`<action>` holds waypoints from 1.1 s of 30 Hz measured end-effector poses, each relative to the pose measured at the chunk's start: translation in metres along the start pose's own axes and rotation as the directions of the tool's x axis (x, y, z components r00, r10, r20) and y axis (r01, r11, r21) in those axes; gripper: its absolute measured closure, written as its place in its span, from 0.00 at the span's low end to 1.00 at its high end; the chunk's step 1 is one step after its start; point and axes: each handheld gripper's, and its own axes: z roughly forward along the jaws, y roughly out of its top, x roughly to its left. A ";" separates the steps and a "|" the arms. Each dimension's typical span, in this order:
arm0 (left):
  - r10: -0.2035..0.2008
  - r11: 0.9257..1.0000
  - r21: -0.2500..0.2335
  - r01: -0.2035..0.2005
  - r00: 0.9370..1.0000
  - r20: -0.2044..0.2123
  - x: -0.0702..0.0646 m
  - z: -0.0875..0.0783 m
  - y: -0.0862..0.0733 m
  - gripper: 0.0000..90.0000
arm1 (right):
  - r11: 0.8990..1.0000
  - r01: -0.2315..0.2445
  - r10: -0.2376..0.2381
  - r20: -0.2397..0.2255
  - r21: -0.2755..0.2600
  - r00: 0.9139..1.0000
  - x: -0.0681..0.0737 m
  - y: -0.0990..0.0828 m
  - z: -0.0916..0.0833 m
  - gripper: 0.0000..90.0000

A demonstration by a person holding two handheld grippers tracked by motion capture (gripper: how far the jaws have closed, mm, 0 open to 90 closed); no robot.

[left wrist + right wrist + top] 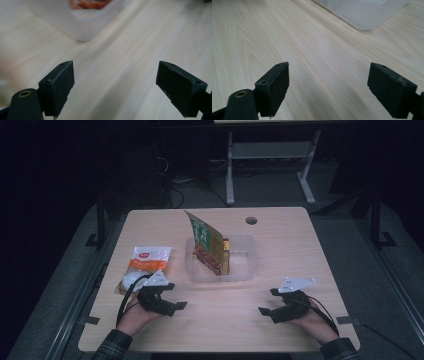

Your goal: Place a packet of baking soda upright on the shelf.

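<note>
Resting low on the table point(220, 330) w/ jaws wide and empty, left gripper point(170, 302) and right gripper point(270, 307) flank the clear tub point(245, 265), where 1 green pouch point(207, 242) leans upright; white packet point(147, 262) lies beside the left, probably next.

Colours on the table

Pale wood-grain table point(215, 325); clear frosted tub point(246, 262); green-and-red printed packet point(209, 245); white pouch point(145, 265) with orange band, red logo; black grippers.
</note>
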 end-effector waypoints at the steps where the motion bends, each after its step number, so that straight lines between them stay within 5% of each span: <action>1: -0.008 1.000 -0.001 0.008 1.000 -0.019 0.005 -0.003 0.001 0.16 | 1.000 -0.009 0.009 0.002 0.000 1.000 0.000 0.000 0.000 0.19; 5: -0.056 0.998 -0.015 0.055 0.992 -0.111 0.025 -0.016 0.002 0.17 | 1.000 -0.007 0.007 0.002 0.007 1.000 0.000 0.000 0.001 0.19; 9: -0.120 0.992 -0.048 0.112 0.974 -0.195 0.049 -0.029 -0.002 0.17 | 1.000 -0.005 0.005 -0.001 0.008 1.000 0.000 0.000 0.003 0.19; 15: -0.201 0.979 -0.087 0.183 0.935 -0.293 0.081 -0.045 -0.011 0.17 | 1.000 -0.005 0.005 0.003 0.016 1.000 0.000 0.001 0.004 0.19; 19: -0.256 0.967 -0.089 0.240 0.901 -0.350 0.104 -0.049 -0.017 0.16 | 1.000 -0.004 0.004 -0.002 0.017 1.000 0.001 0.001 0.004 0.19; 24: -0.301 0.952 -0.069 0.298 0.874 -0.381 0.128 -0.044 -0.024 0.16 | 1.000 0.000 0.000 -0.002 0.022 1.000 0.001 0.002 0.005 0.19; 27: -0.329 0.942 -0.062 0.329 0.876 -0.354 0.139 -0.040 -0.029 0.17 | 1.000 0.000 0.000 0.004 0.029 1.000 0.001 0.002 0.005 0.19; 29: -0.357 0.932 -0.063 0.358 0.869 -0.342 0.144 -0.035 -0.032 0.19 | 1.000 0.004 -0.004 0.004 0.029 1.000 0.001 0.002 0.005 0.19; 30: -0.343 0.935 -0.036 0.352 0.875 -0.341 0.147 -0.034 -0.033 0.19 | 1.000 0.006 -0.006 0.006 0.028 1.000 0.001 0.002 0.005 0.19; 33: -0.377 0.921 -0.028 0.388 0.872 -0.312 0.149 -0.027 -0.038 0.21 | 1.000 0.004 -0.004 0.011 0.024 1.000 0.001 0.003 0.003 0.19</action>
